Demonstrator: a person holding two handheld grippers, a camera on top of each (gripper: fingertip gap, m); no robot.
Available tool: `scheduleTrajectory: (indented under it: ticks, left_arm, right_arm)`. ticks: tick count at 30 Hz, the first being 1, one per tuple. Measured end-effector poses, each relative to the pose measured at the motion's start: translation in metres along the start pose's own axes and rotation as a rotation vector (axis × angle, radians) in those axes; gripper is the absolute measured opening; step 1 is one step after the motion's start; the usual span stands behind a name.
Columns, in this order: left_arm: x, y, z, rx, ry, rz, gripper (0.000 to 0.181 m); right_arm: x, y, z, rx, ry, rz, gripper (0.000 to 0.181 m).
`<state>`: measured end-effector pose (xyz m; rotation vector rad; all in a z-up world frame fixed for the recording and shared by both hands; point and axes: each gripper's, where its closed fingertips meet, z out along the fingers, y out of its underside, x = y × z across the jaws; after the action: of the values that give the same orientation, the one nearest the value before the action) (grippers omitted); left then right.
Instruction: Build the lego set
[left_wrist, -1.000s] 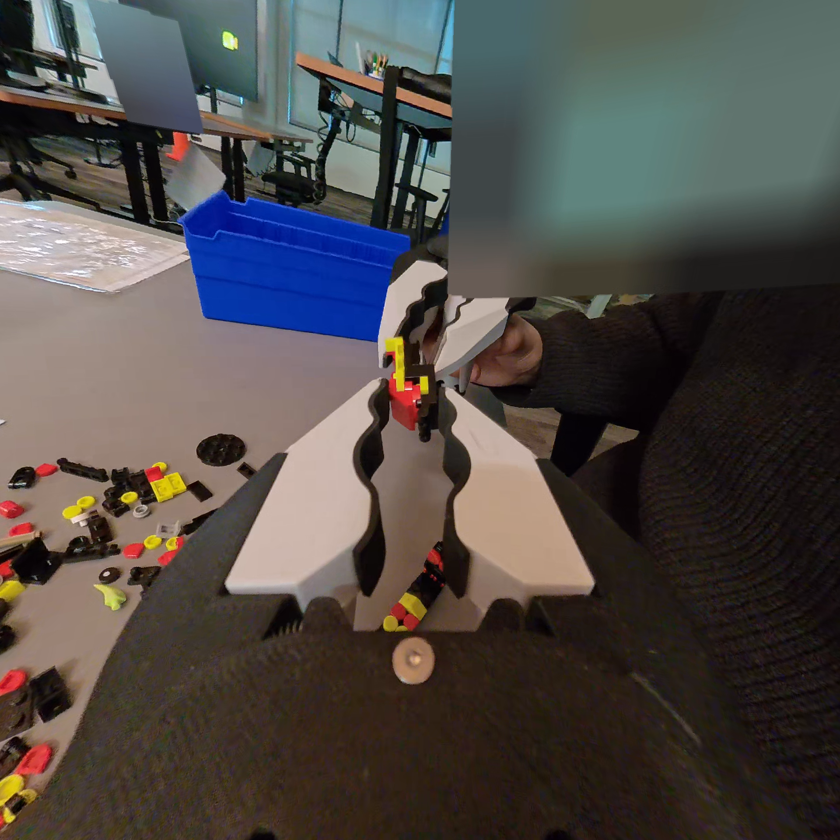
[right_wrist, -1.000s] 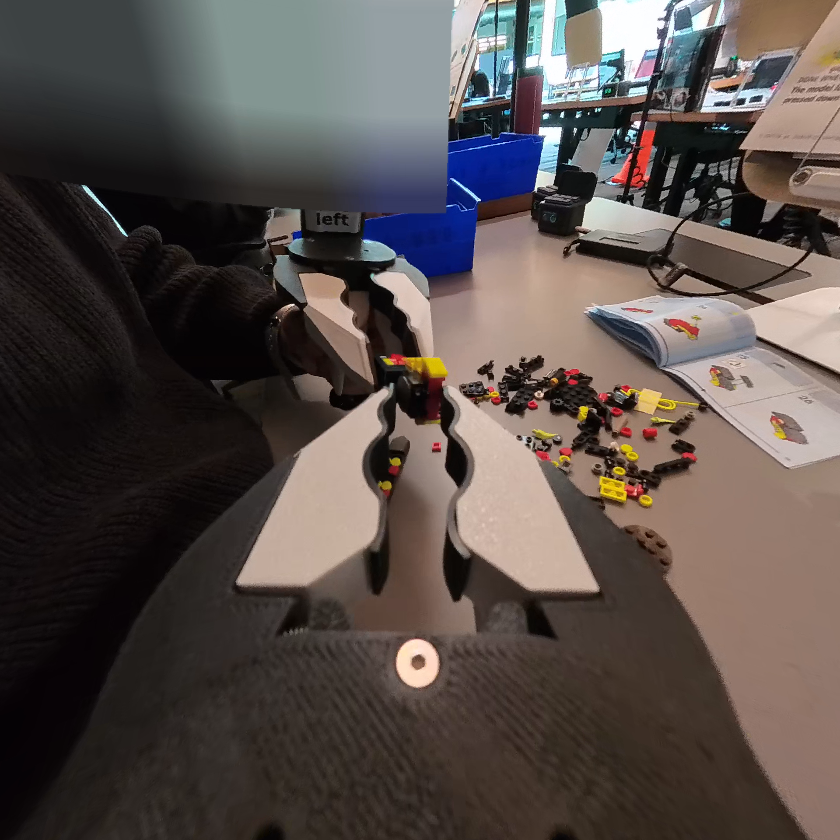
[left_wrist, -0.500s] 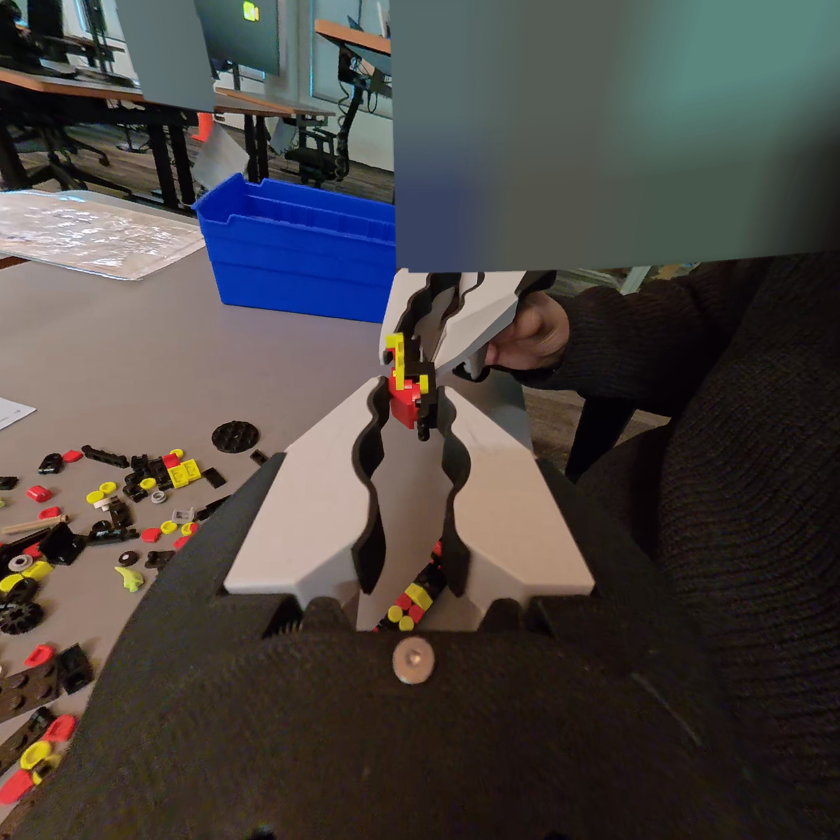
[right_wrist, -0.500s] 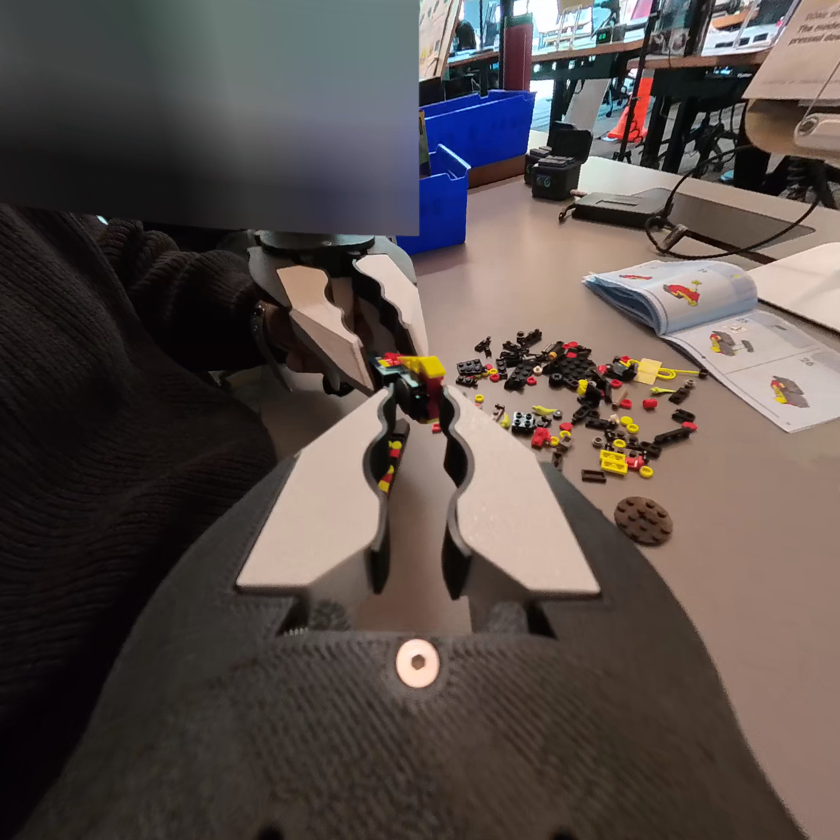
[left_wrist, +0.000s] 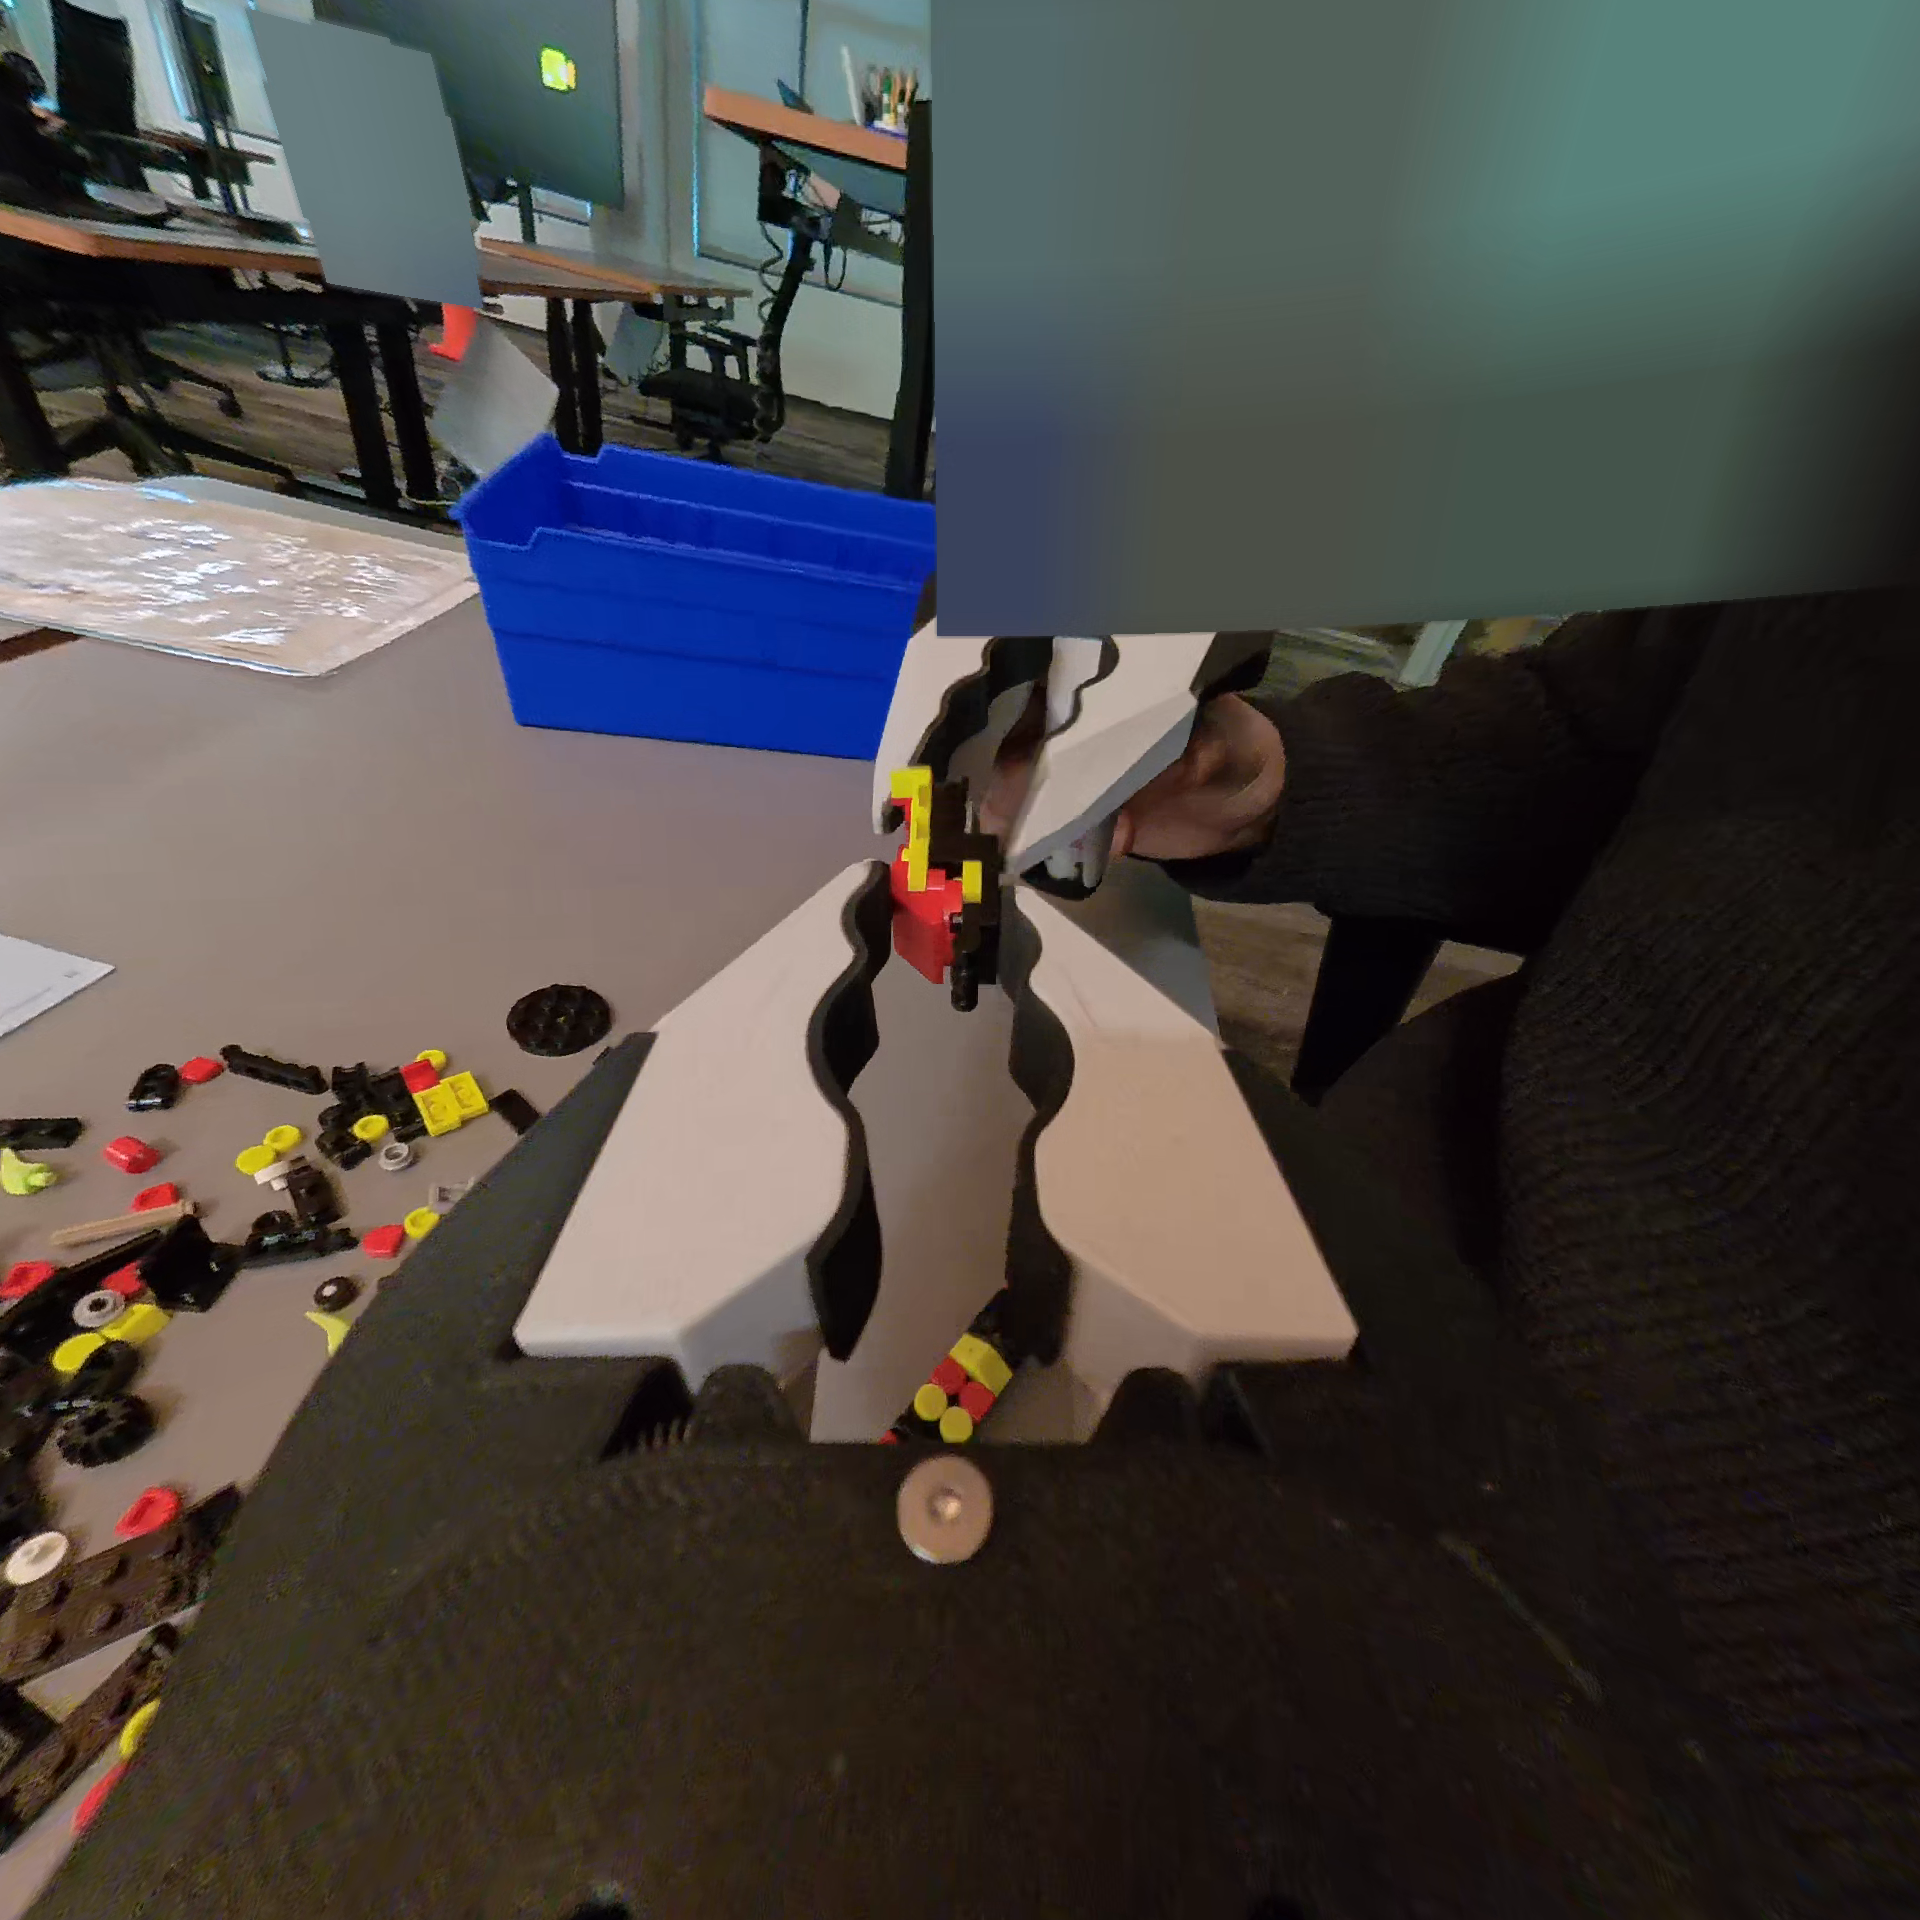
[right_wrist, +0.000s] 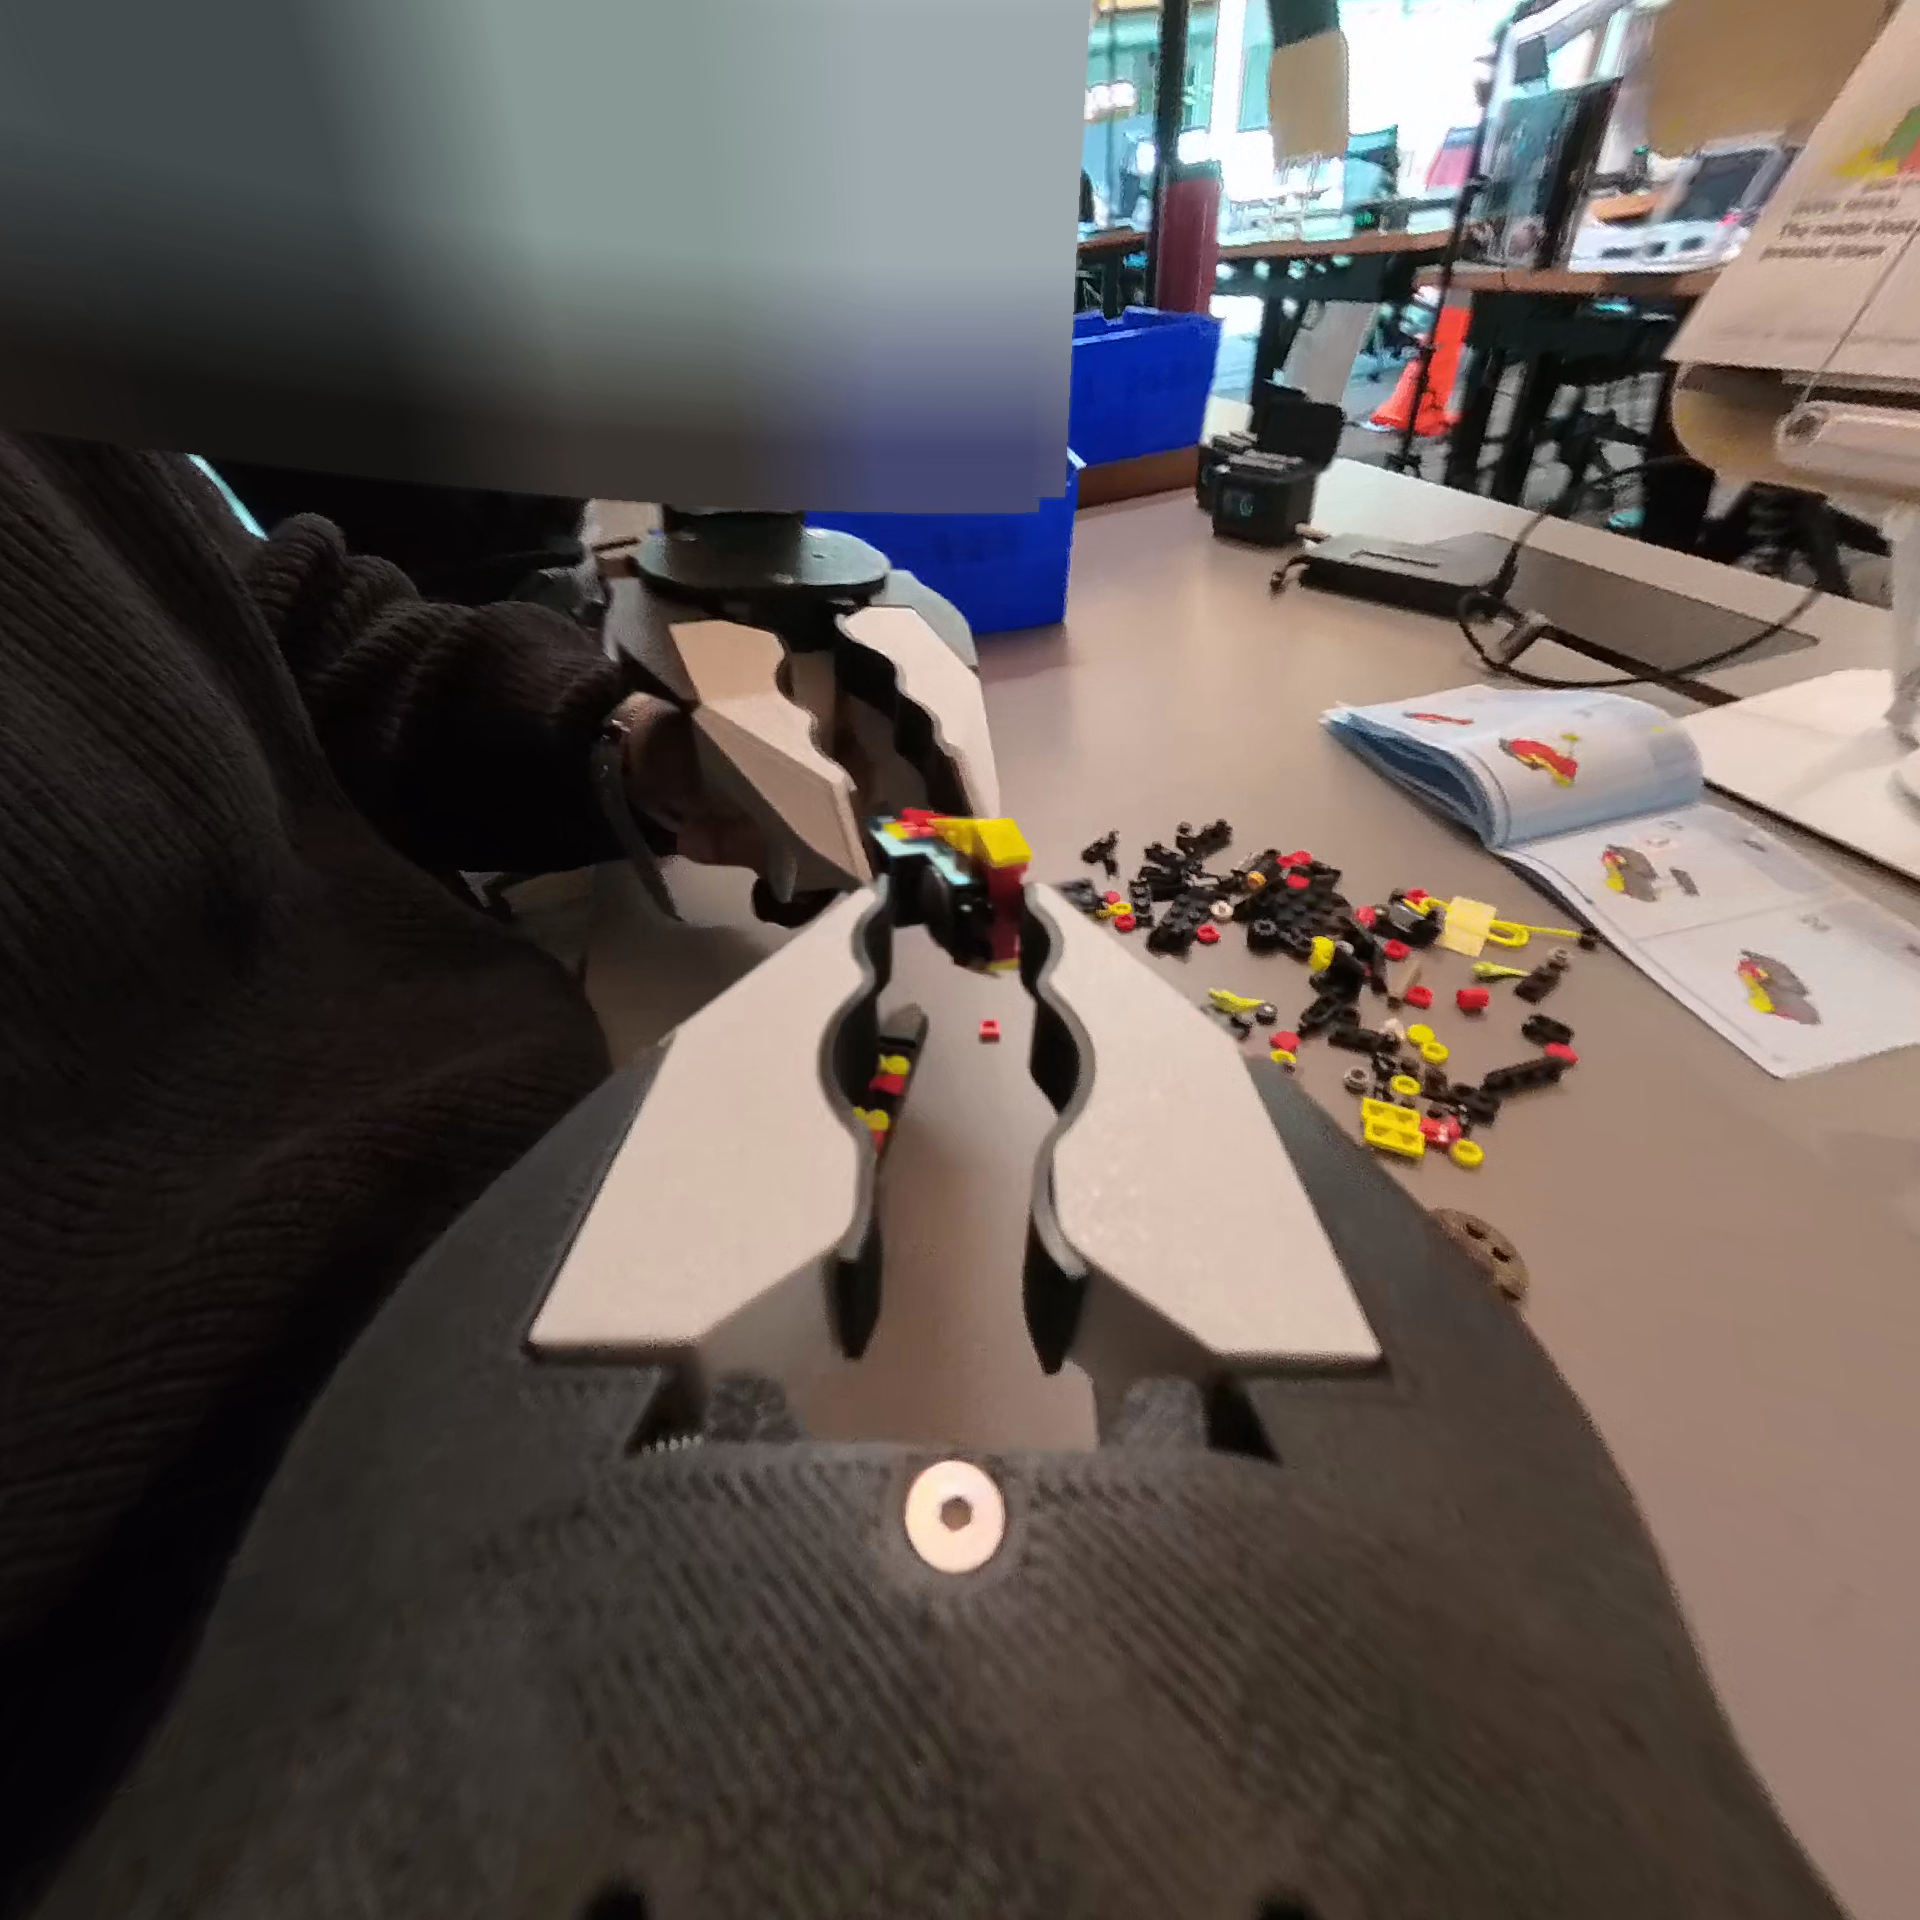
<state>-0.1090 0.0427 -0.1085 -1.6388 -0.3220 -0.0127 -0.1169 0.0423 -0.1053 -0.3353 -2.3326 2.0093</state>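
The small red, yellow and black lego piece (left_wrist: 940, 899) hangs above the table (left_wrist: 343, 862), pinched by my left gripper (left_wrist: 940, 914) and my right gripper (right_wrist: 951, 914) together, so I can press its halves tight.

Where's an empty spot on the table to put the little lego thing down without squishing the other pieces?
Bare grey table lies between the blue bin and the round black plate. Another bare stretch sits between the bin and the loose lego pieces. The pile itself, running to the instruction booklet, is crowded.
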Motion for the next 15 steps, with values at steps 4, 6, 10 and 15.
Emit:
scheduleTrajectory:
  ticks: [4, 6, 10, 15]
  left_arm:
    - [0.005, 0.004, -0.001, -0.014, 0.043, 0.035, 0.017]
    - [0.008, 0.006, -0.001, -0.021, 0.055, 0.048, 0.017]
    - [0.009, 0.008, 0.000, -0.028, 0.067, 0.052, 0.017]
    - [0.011, 0.009, 0.001, -0.031, 0.072, 0.058, 0.017]
  right_arm:
    - [-0.006, 0.000, -0.003, 0.029, -0.090, 0.064, 0.019]
    - [-0.007, 0.000, -0.005, 0.036, -0.116, 0.081, 0.015]
    - [-0.009, 0.003, -0.006, 0.029, -0.144, 0.078, 0.014]
    - [-0.010, 0.004, -0.007, 0.023, -0.152, 0.059, 0.014]
